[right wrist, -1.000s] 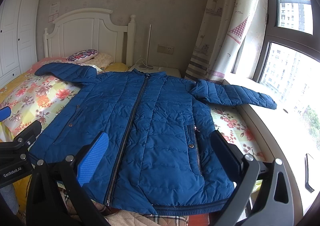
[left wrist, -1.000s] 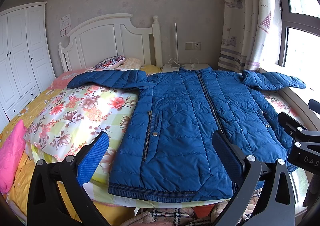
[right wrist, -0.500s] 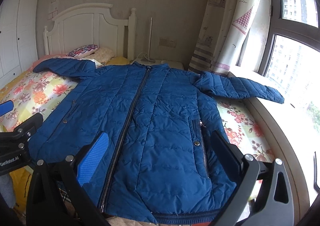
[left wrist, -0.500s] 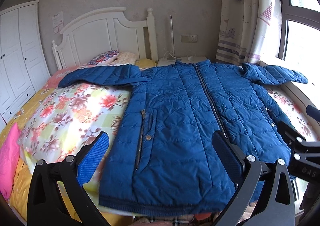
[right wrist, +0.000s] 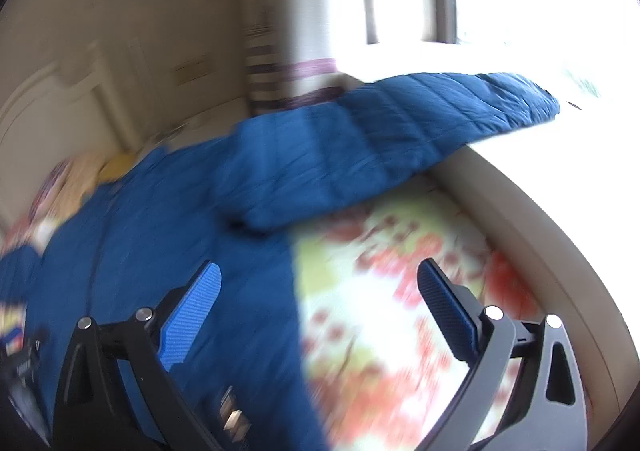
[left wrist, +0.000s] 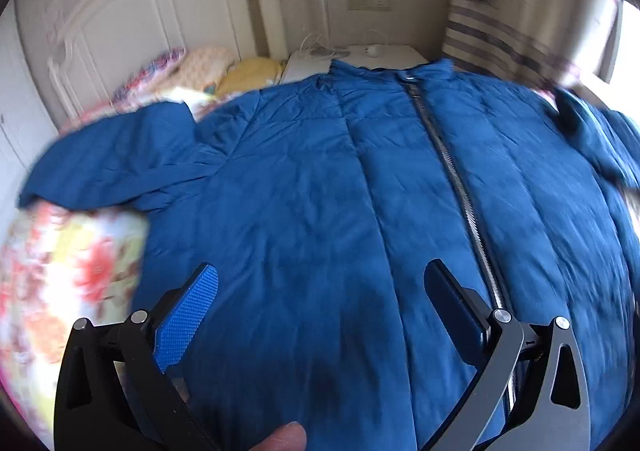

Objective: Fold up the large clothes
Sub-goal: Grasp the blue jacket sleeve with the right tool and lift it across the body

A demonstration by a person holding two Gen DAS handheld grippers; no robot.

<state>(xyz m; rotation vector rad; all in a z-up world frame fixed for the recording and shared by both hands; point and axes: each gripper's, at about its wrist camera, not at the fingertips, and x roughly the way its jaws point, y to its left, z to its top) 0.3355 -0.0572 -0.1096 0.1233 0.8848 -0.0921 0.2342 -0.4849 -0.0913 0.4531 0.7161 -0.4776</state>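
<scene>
Left view: quilted blue jacket (left wrist: 320, 191) flat on the bed, steel zip (left wrist: 460, 187) closed; the left gripper (left wrist: 320, 291) gapes empty over its front, nearer than before. Right view alone shows a sleeve (right wrist: 400, 131) reaching the sill (blurred), floral quilt (right wrist: 380, 291) beneath; the right gripper (right wrist: 318, 291), jaws just narrowing slightly, holds nothing.

The jacket (left wrist: 320, 211) lies spread on the bed (right wrist: 400, 311), collar toward the headboard (left wrist: 132, 15), sleeves outstretched sideways.
</scene>
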